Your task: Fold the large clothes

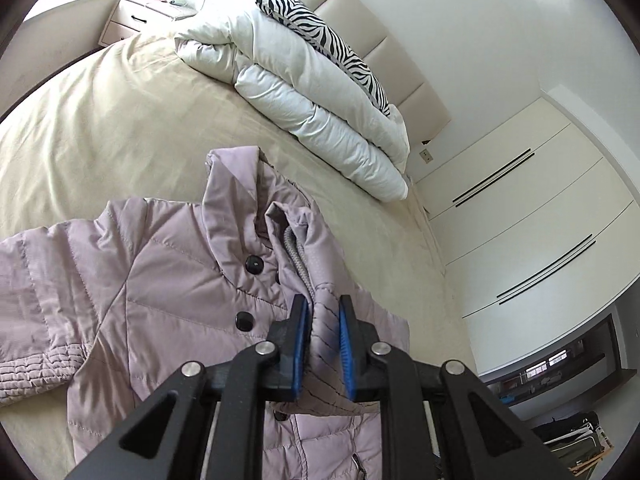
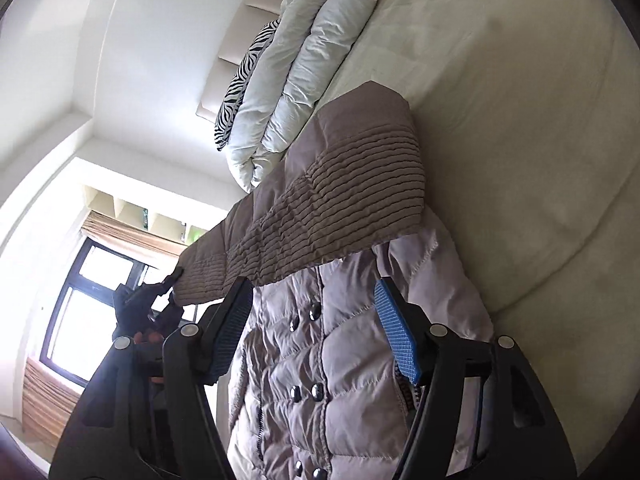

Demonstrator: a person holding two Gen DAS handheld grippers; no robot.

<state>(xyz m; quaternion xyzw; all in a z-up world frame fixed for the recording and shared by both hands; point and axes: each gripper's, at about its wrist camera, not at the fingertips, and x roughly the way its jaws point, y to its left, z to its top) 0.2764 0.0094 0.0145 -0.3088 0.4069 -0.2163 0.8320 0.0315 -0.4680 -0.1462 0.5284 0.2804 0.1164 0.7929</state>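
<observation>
Item: quilted lilac jacket [image 1: 168, 280], lying front-up on the bed [image 1: 100, 120], hood ahead of the left jaws, one ribbed-cuff sleeve [image 2: 340, 200] lifted across the body.

Left gripper [image 1: 323, 340]: jaws narrow, pinching a fold of padded sleeve fabric between the blue pads.

Right gripper [image 2: 316, 332]: jaws wide, straddling the buttoned front, holding nothing.

Risks, as judged: slick padded fabric may slide out of the pinch under the sleeve's weight; the unpinned body may drag along and skew the fold.

Surface: beige bedsheet, soft, yielding.

Room: folded white duvet [image 1: 320, 100] and zebra pillow [image 1: 320, 36] beyond the jaws; padded headboard, wardrobe doors [image 1: 520, 216], curtained window [image 2: 88, 304].
</observation>
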